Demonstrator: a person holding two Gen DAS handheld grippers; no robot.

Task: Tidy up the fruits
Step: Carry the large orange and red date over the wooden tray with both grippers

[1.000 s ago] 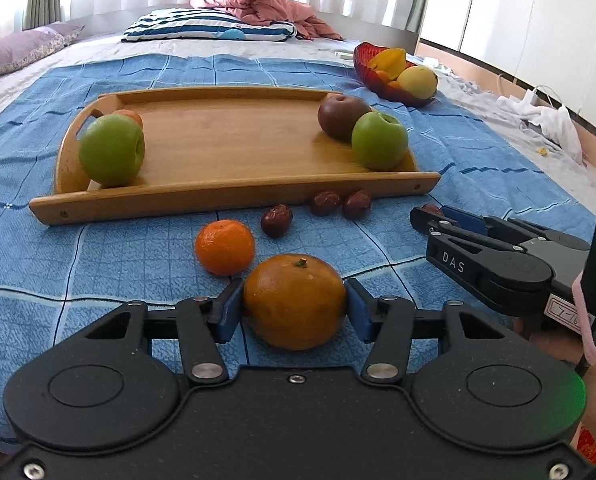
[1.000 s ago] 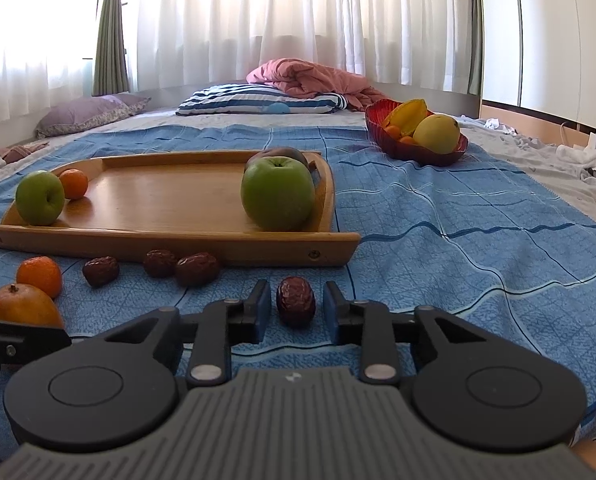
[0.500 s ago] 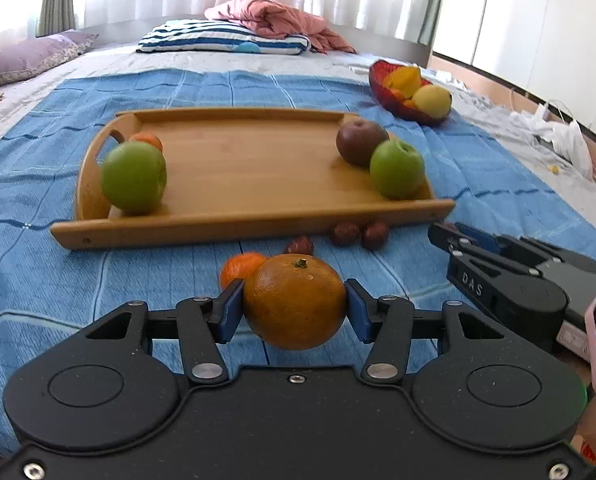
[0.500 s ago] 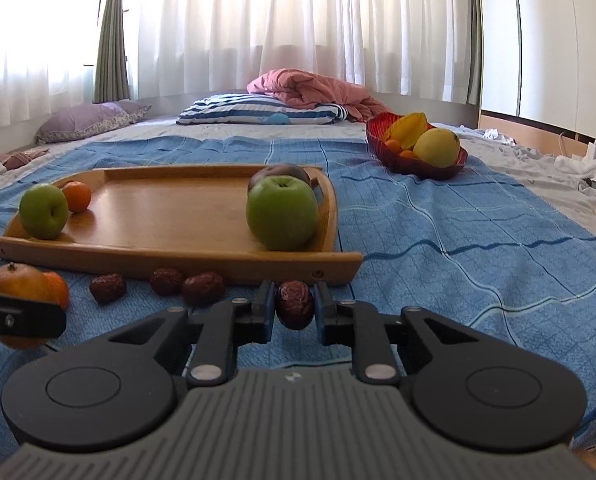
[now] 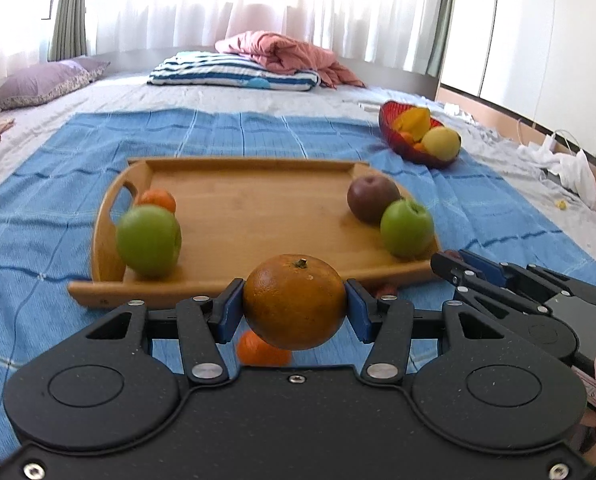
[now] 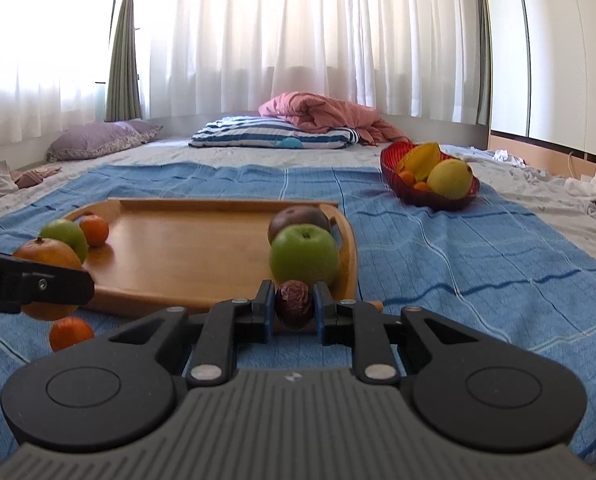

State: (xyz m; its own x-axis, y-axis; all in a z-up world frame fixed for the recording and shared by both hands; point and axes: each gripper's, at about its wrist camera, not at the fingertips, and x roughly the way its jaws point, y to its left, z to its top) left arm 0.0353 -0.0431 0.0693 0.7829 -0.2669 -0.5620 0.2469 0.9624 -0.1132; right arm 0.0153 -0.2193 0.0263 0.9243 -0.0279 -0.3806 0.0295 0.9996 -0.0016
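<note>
My left gripper (image 5: 294, 306) is shut on a large orange (image 5: 295, 300) and holds it above the blue cloth, just before the wooden tray (image 5: 250, 216). My right gripper (image 6: 294, 306) is shut on a dark red date (image 6: 294, 303), lifted near the tray's front right corner. The tray holds two green apples (image 5: 149, 241) (image 5: 407, 227), a dark brown apple (image 5: 372, 199) and a small tangerine (image 5: 157, 201). Another tangerine (image 5: 260, 350) lies on the cloth under my left gripper. The right gripper also shows in the left wrist view (image 5: 450, 270).
A red bowl (image 5: 402, 140) with yellow and orange fruit stands at the back right. Another date (image 5: 386, 290) lies on the blue cloth (image 5: 42, 240) by the tray's front edge. A striped pillow (image 5: 234, 74) and pink blanket lie far back.
Both grippers have risen from the cloth and moved toward the tray. The right gripper closed on the date and lifted it. The left keeps the orange.
</note>
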